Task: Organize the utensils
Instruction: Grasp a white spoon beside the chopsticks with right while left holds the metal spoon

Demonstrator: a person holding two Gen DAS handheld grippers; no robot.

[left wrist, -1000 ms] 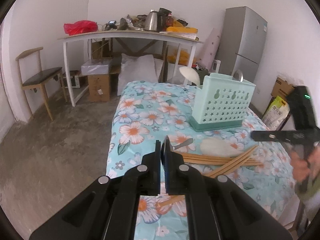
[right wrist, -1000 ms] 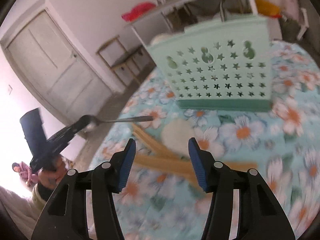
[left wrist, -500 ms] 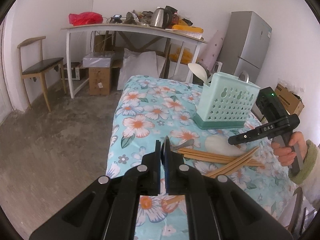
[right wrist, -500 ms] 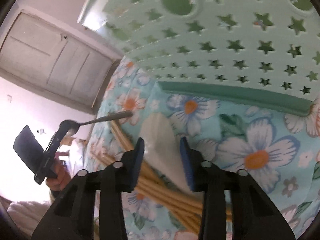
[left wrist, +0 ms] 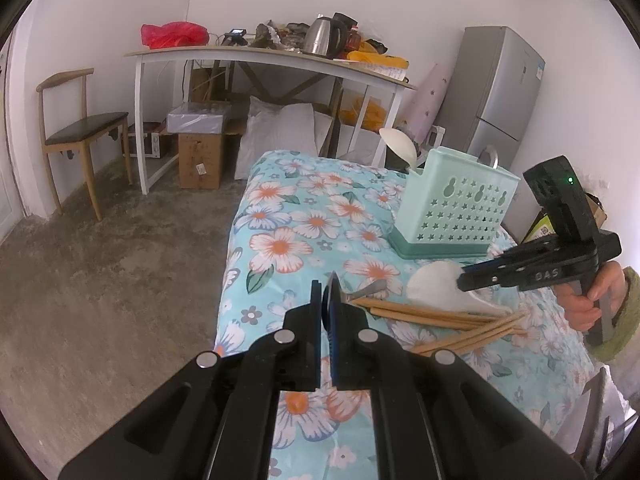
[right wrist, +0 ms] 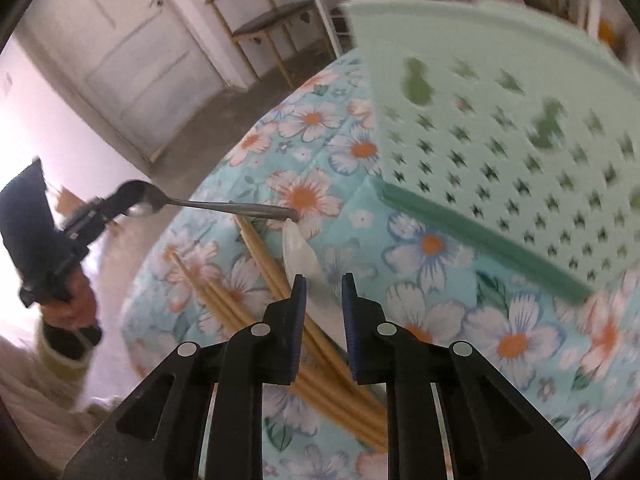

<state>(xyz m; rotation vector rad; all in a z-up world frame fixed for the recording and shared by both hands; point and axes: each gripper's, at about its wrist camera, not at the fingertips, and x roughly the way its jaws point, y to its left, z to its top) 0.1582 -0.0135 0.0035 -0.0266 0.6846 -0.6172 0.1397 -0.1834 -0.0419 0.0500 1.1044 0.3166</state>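
My left gripper (left wrist: pixel 327 286) is shut on a metal spoon (right wrist: pixel 208 206), gripping its bowl; the handle (left wrist: pixel 366 292) sticks out over the floral table. A white ladle (left wrist: pixel 436 284) lies on several wooden chopsticks (left wrist: pixel 432 316) in front of a mint green utensil holder (left wrist: pixel 456 208), which holds another white ladle (left wrist: pixel 398 146). My right gripper (right wrist: pixel 324 282) is narrowly open with its fingers on either side of the lying white ladle (right wrist: pixel 304 256). The right gripper also shows in the left wrist view (left wrist: pixel 466 276).
The floral tablecloth (left wrist: pixel 304 216) covers a small table with its edge at the left. Behind stand a cluttered white table (left wrist: pixel 256 56), a wooden chair (left wrist: pixel 80 132), a fridge (left wrist: pixel 500 92) and boxes on the concrete floor.
My right gripper has come down from the holder to the white ladle and narrowed its jaws around it. My left gripper keeps holding the spoon, little moved.
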